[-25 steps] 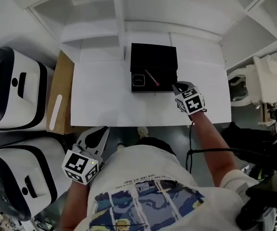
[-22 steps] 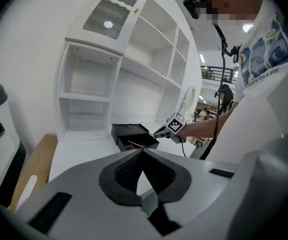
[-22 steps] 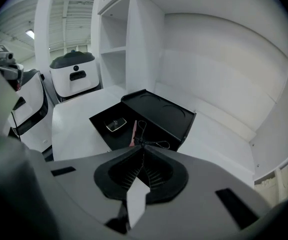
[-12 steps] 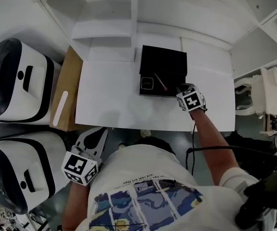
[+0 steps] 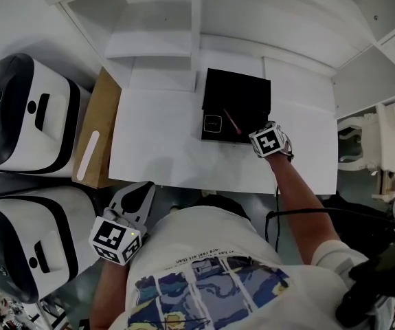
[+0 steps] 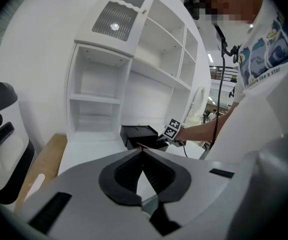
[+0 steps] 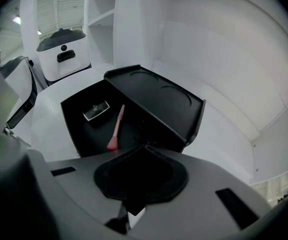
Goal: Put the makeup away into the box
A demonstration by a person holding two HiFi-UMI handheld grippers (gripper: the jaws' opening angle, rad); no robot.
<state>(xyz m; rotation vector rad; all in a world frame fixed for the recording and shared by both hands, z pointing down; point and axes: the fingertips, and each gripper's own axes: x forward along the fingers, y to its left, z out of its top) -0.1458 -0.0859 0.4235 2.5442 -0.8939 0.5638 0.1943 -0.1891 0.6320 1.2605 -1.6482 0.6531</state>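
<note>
Black box [image 5: 252, 119] is sitting open on the white table [image 5: 156, 136], with its lid [image 7: 156, 101] tilting up on the far side. A pink brush [image 7: 115, 129] and a small dark compact [image 7: 95, 110] are lying on the box floor, near each other but not touching. Right gripper [image 7: 144, 145] is pointing steeply down at the box's front right corner, jaws pressed together, gripping nothing. Left gripper [image 6: 142, 150] is hanging low beside the person's torso, off the table, jaw tips meeting, also empty.

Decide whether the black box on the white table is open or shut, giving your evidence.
The box is open: its lid is swung up, and a pink brush and small black case lie exposed inside.
</note>
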